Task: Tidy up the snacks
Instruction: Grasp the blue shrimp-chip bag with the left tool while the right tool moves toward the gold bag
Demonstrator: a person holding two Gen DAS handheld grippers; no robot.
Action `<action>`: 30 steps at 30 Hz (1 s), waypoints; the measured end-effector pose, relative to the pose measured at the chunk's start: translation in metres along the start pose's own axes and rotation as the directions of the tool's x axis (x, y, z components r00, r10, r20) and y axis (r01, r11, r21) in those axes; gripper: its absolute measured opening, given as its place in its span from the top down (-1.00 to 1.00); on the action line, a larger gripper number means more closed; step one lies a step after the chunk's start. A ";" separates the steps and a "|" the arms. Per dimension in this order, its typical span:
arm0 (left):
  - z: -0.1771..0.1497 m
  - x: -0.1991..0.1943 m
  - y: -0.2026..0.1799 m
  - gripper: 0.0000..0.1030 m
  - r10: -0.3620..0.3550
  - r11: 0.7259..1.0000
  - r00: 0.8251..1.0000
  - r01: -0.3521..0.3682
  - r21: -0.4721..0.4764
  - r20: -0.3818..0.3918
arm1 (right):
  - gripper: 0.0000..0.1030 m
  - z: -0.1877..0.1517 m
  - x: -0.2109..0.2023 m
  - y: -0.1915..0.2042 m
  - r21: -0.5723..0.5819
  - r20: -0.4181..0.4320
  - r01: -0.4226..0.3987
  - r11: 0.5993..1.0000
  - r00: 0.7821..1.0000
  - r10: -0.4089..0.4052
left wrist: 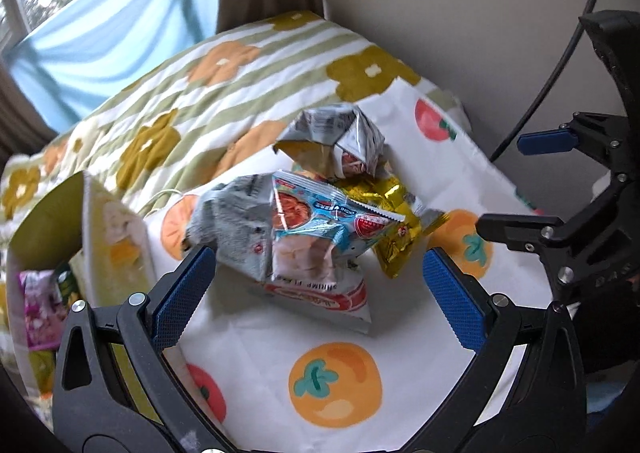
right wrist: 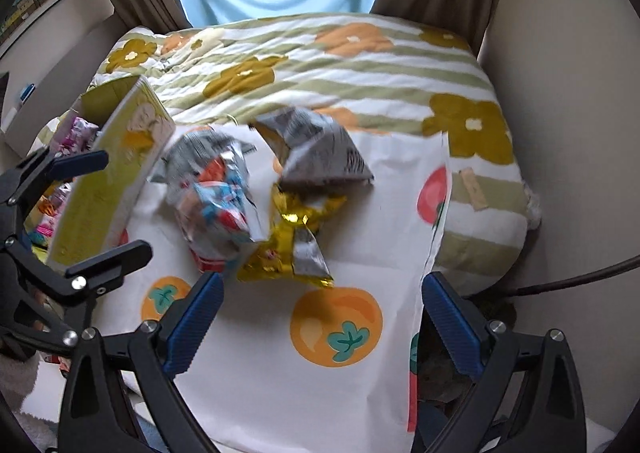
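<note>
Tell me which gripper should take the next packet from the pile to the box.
Left. The left gripper is open right at the shrimp packet, with the box on its side; the right gripper sits farther back.

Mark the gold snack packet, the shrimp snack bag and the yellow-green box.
gold snack packet point(right wrist: 296, 231), right wrist view, crinkled middle.
shrimp snack bag point(left wrist: 320, 273), left wrist view, front panel.
yellow-green box point(right wrist: 116, 181), right wrist view, long outer side.

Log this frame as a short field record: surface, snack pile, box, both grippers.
surface: fruit-print cloth spread over a flowered quilt
snack pile: blue-red shrimp packet, gold packet, grey foil packet, heaped together
box: yellow-green box left of the pile, open, with packets inside
left gripper: open, empty, near the shrimp packet
right gripper: open, empty, short of the pile
</note>
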State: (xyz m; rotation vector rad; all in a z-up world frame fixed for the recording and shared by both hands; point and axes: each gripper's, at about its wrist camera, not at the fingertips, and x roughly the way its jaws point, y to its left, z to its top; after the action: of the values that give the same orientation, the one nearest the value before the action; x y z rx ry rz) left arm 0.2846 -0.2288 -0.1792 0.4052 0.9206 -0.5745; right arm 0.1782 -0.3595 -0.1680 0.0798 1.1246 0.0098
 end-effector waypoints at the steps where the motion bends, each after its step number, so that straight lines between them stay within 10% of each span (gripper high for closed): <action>1: 0.000 0.007 -0.001 -0.95 0.003 1.000 1.000 -0.003 0.011 -0.003 | -0.92 -0.003 0.006 -0.002 0.005 0.000 -0.010 1.000 1.000 0.010; 13: -0.001 0.076 0.007 -0.86 -0.028 0.998 0.997 0.032 0.054 -0.074 | -0.92 -0.005 0.055 -0.004 0.013 -0.012 -0.040 0.999 0.999 0.040; 30: -0.012 0.103 0.010 -0.17 -0.084 0.994 0.979 0.095 0.052 -0.184 | -0.92 0.013 0.074 0.003 0.024 -0.039 -0.065 0.998 0.997 0.065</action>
State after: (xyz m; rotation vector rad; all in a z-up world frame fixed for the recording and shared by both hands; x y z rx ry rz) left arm 0.3324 -0.2443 -0.2704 0.4783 1.1029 -0.6569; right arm 0.2220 -0.3537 -0.2286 0.1372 1.1618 0.0567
